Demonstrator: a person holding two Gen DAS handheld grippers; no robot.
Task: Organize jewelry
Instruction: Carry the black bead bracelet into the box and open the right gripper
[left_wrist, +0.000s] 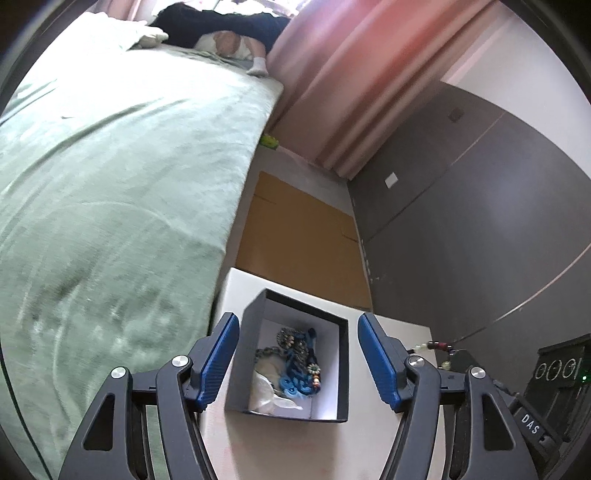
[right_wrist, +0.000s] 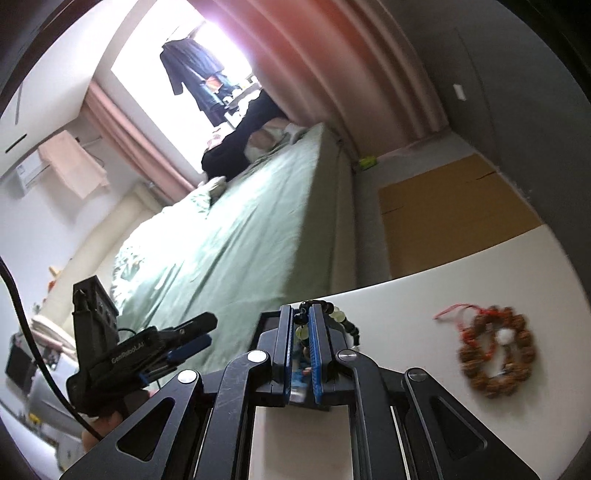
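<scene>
Left gripper jaws apart, nothing between the pads, hovering over the open dark box on the white desk. Box holds blue jewelry. Right gripper jaws clamped on a dark bead bracelet, off the desk. Brown bead bracelet with red cord lies on the desk, to the right.

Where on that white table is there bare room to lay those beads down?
Bare white table lies between the brown bead bracelet and the far edge, and in front of the dark box. The box is crowded with blue jewelry. The right claw grips the dark beads.
</scene>
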